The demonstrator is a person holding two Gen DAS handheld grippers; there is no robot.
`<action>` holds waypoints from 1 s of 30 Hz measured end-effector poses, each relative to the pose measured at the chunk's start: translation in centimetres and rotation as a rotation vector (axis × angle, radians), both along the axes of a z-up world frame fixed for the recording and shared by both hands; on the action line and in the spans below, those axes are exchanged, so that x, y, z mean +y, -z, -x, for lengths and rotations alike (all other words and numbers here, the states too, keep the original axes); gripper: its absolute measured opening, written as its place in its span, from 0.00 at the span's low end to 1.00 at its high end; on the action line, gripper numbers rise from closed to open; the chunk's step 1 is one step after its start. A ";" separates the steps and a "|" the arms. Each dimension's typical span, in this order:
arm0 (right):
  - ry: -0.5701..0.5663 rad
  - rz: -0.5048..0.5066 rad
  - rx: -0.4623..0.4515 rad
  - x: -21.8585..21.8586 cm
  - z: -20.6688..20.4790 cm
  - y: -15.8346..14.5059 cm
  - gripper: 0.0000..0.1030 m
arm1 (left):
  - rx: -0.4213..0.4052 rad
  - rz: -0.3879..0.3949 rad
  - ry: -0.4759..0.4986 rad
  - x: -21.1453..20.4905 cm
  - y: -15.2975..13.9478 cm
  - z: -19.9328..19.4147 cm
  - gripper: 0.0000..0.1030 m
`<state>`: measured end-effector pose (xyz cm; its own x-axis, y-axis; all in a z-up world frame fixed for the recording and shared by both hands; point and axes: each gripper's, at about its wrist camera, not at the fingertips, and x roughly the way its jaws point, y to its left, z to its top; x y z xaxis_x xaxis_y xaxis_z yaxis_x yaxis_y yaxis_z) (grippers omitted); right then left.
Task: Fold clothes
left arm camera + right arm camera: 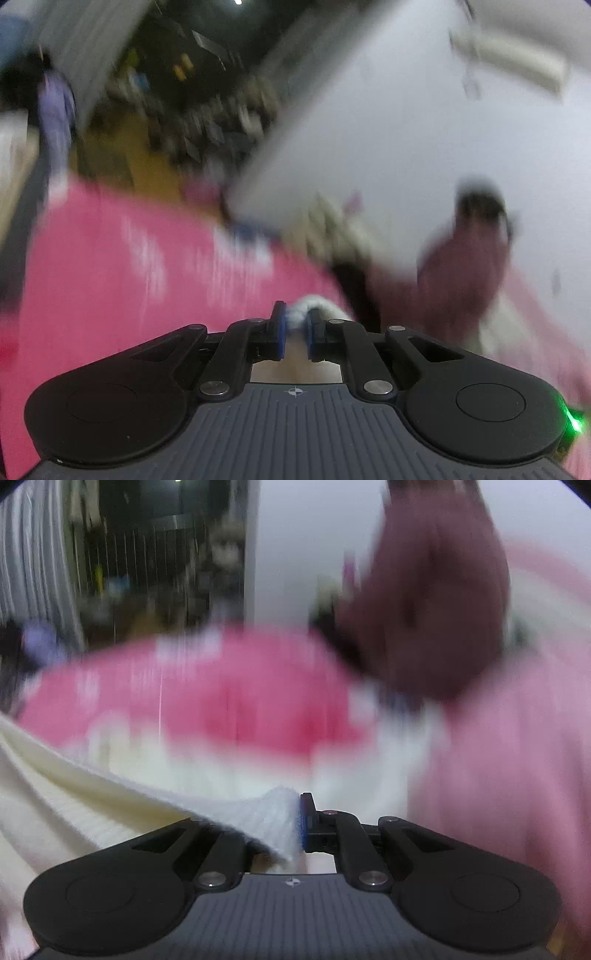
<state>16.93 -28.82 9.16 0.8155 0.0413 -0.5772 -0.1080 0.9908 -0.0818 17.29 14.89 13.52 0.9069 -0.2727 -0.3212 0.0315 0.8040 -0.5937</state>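
Item 1, grippers, two. You are holding the left gripper with its blue pads drawn close together, pinching a small tuft of white fabric between them. You are holding the right gripper clenched on the same kind of cloth; only its right blue pad is showing, the left one lying hidden under the fold.

Item 2, garment, one: a cream ribbed knit garment. In the right wrist view it is draping from the near left across the gripper's left finger, its edge running up to the pads and touching them. In the left wrist view only the pinched tuft is showing, just beyond the fingertips.

Item 3, pink surface, one, spreading beyond both grippers, heavily blurred.

Item 4, persons, two: one in a maroon top at far right, one in lilac at far left, both blurred.
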 end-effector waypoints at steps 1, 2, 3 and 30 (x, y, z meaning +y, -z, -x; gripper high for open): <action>-0.002 -0.010 -0.072 1.1 -2.3 -3.6 0.07 | -0.060 0.004 -0.027 0.9 -3.3 -1.2 0.08; -0.004 -0.019 -0.144 2.3 -4.3 -7.3 0.07 | -0.122 -0.009 -0.060 1.8 -6.9 -1.8 0.08; -0.010 -0.037 -0.221 3.6 -5.6 -11.3 0.07 | -0.189 -0.009 -0.080 2.7 -10.7 -1.6 0.08; -0.109 -0.020 0.000 -5.7 26.1 12.2 0.07 | 0.377 -0.377 0.630 -4.2 15.7 26.6 0.07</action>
